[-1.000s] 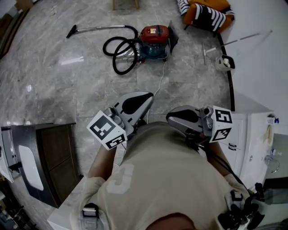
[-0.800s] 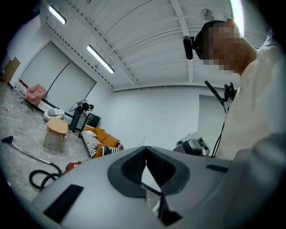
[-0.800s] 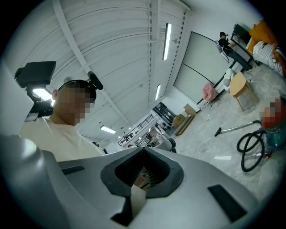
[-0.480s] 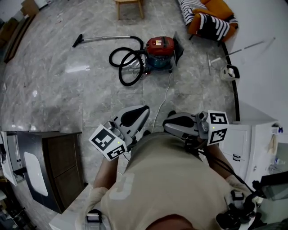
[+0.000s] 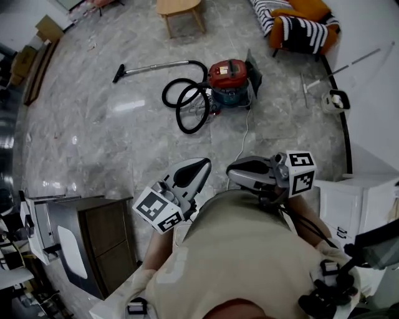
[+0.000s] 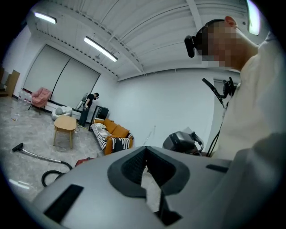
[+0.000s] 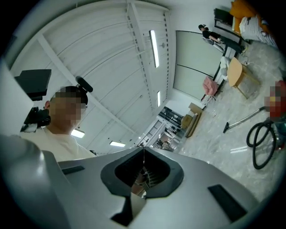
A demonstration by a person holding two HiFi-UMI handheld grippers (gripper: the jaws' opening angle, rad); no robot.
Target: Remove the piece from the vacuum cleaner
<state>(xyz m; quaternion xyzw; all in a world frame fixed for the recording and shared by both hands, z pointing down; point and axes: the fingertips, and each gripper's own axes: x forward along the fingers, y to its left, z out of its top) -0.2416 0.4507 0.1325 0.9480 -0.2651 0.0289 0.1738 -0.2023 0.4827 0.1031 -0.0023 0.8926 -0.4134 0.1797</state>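
Note:
The red and teal vacuum cleaner (image 5: 229,81) stands on the marble floor ahead. Its black hose (image 5: 187,103) is coiled to its left, and the wand with a floor nozzle (image 5: 149,67) lies beyond the hose. A dark flap (image 5: 254,65) stands up at the cleaner's right side. My left gripper (image 5: 202,163) and right gripper (image 5: 232,167) are held close to the person's chest, well short of the cleaner, both shut with nothing in them. The left gripper view shows its jaws (image 6: 145,147) meeting, with the cleaner (image 6: 82,161) small beyond. The right gripper (image 7: 143,147) points upward, hose (image 7: 263,143) at right.
A white power cord (image 5: 243,134) runs from the cleaner toward me. A wooden stool (image 5: 181,9) and an orange sofa with striped cushions (image 5: 299,25) stand at the back. A mop and white bucket (image 5: 335,99) are at right, a dark cabinet (image 5: 100,237) at lower left, white units (image 5: 358,199) at right.
The vacuum cleaner has slid lower and to the right in the head view as the person steps toward it. Both grippers have travelled along at chest height, still shut.

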